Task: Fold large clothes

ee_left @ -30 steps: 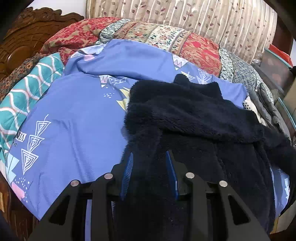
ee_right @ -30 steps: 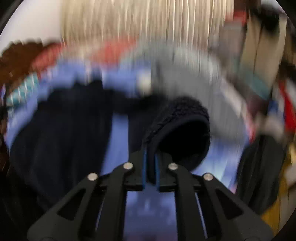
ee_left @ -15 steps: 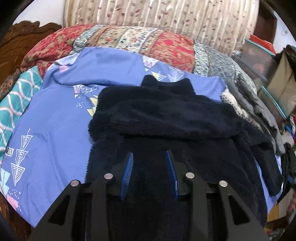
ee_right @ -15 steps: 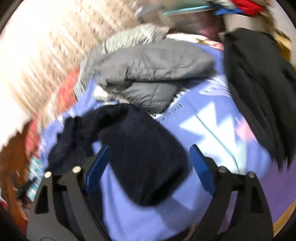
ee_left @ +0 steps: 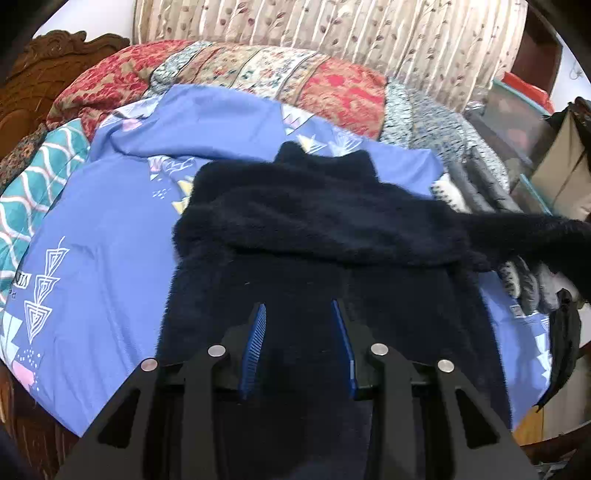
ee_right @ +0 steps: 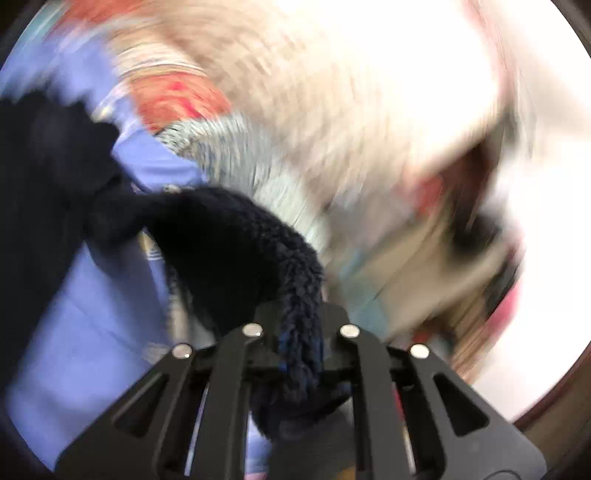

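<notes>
A dark navy fleece top (ee_left: pixel 317 229) lies spread on a blue patterned bedsheet (ee_left: pixel 99 236), its left sleeve folded across the chest. My left gripper (ee_left: pixel 299 317) is open and hovers over the fleece's lower body, with nothing between its fingers. The right sleeve (ee_left: pixel 532 229) is lifted and stretched out to the right edge of the left wrist view. In the blurred right wrist view my right gripper (ee_right: pixel 301 325) is shut on the sleeve's cuff (ee_right: pixel 299 295), and the sleeve runs back left to the body (ee_right: pixel 44 166).
A red patterned quilt (ee_left: pixel 229 74) and a beige curtain (ee_left: pixel 332 29) lie behind the sheet. Grey clothes (ee_left: pixel 476 184) are piled at the right of the bed. A carved wooden headboard (ee_left: pixel 44 70) is at far left. Boxes and bags (ee_left: pixel 546 147) stand beyond the bed's right side.
My right gripper, open over the sleeve half a second ago, has shut on the cuff and lifted it to the right. The left gripper has stayed open over the fleece.
</notes>
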`<move>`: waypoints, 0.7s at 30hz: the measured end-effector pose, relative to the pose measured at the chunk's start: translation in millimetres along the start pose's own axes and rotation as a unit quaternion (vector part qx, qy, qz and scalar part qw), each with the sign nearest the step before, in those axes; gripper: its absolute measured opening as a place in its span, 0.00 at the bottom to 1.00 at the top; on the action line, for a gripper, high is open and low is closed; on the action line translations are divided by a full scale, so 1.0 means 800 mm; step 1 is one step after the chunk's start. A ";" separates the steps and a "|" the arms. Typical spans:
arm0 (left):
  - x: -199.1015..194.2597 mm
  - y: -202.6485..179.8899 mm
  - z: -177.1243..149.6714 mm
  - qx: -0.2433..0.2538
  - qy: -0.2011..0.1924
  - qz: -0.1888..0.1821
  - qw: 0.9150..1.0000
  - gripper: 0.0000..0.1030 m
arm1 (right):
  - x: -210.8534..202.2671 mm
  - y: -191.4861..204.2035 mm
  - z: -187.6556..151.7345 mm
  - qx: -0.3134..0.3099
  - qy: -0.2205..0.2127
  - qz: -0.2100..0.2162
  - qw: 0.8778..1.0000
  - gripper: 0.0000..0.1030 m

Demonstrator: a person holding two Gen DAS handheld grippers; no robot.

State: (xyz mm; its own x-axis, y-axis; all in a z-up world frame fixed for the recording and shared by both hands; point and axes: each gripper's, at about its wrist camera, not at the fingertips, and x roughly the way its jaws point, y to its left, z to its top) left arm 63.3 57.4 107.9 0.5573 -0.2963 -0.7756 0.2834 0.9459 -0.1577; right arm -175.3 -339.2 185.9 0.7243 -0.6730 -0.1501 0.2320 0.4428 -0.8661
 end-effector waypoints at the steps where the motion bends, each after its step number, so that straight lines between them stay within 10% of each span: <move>1: -0.004 -0.005 -0.001 0.006 -0.004 0.000 1.000 0.57 | -0.026 0.032 -0.012 -0.052 -0.025 -0.018 0.998 0.11; 3: -0.008 -0.011 -0.005 0.016 -0.008 0.001 1.000 0.57 | -0.053 0.095 -0.055 -0.118 -0.038 -0.025 0.992 0.14; 6: -0.003 -0.009 -0.013 0.019 0.005 -0.002 1.000 0.57 | -0.052 0.185 -0.153 -0.150 0.075 0.031 0.985 0.47; 10: -0.001 -0.004 -0.019 0.020 0.014 -0.003 1.000 0.57 | -0.054 0.175 -0.210 0.067 0.235 0.128 0.961 0.49; 12: -0.004 -0.001 -0.019 0.020 0.010 -0.003 1.000 0.57 | -0.057 0.113 -0.217 0.288 0.265 0.184 0.901 0.57; 15: -0.004 0.003 -0.021 0.010 0.010 -0.011 1.000 0.57 | -0.049 0.070 -0.241 0.558 0.240 0.302 0.735 0.67; 17: -0.001 0.005 -0.023 0.007 0.015 -0.014 1.000 0.57 | -0.043 0.073 -0.256 0.643 0.231 0.331 0.651 0.67; 19: 0.000 0.006 -0.026 0.009 0.019 -0.017 1.000 0.57 | -0.031 0.081 -0.260 0.665 0.249 0.304 0.636 0.67; 21: -0.005 0.009 -0.028 0.017 0.016 -0.015 1.000 0.57 | -0.022 0.085 -0.262 0.658 0.261 0.266 0.655 0.67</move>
State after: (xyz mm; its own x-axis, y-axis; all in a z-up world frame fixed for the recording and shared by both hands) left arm 45.6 68.2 96.0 0.5225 -0.3199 -0.7904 0.3267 0.9313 -0.1610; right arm -308.4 -421.8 29.9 0.6894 -0.1753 -0.7029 0.6439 0.5928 0.4837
